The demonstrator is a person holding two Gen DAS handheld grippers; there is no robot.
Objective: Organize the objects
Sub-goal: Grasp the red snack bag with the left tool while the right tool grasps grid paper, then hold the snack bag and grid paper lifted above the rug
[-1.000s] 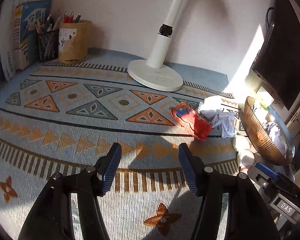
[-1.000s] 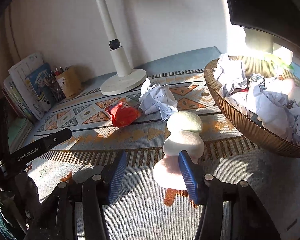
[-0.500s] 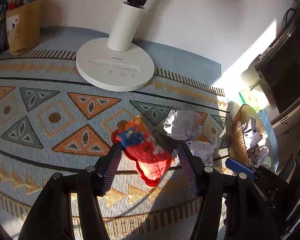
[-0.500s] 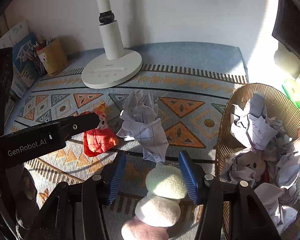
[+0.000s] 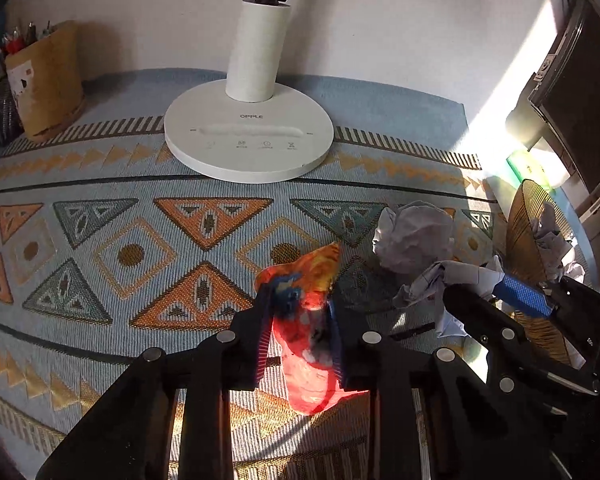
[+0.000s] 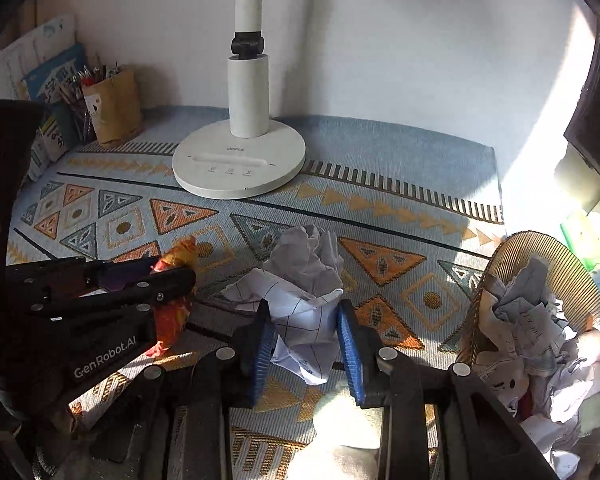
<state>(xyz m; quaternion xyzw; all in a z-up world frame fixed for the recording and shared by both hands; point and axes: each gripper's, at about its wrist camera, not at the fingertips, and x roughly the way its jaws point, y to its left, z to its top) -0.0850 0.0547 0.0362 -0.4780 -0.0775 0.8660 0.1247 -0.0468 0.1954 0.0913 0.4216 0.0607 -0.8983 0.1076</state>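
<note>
A red and orange snack wrapper (image 5: pixel 312 276) lies on the patterned cloth (image 5: pixel 100 240). My left gripper (image 5: pixel 297 300) is closing on it, both blue pads pressing its sides. From the right wrist view the same wrapper (image 6: pixel 176 260) shows between the left gripper's black fingers (image 6: pixel 172 280). Crumpled gridded paper (image 6: pixel 300 320) sits between the pads of my right gripper (image 6: pixel 303 312), whose jaws are closing and pinch it. A second wad (image 6: pixel 308 248) touches it behind. The wicker basket (image 6: pixel 540 248) at the right holds several crumpled papers.
A white lamp base (image 5: pixel 248 140) stands at the back centre. At the back left are a brown pen holder (image 5: pixel 48 80) and books (image 6: pixel 40 60). A dark monitor (image 5: pixel 580 100) rises at the right. Pale plush pieces (image 6: pixel 340 412) lie under the right gripper.
Both grippers moved forward over the cloth and went from open to shut. The left one took hold of the red wrapper; the right one left the plush pieces and took hold of the crumpled paper.
</note>
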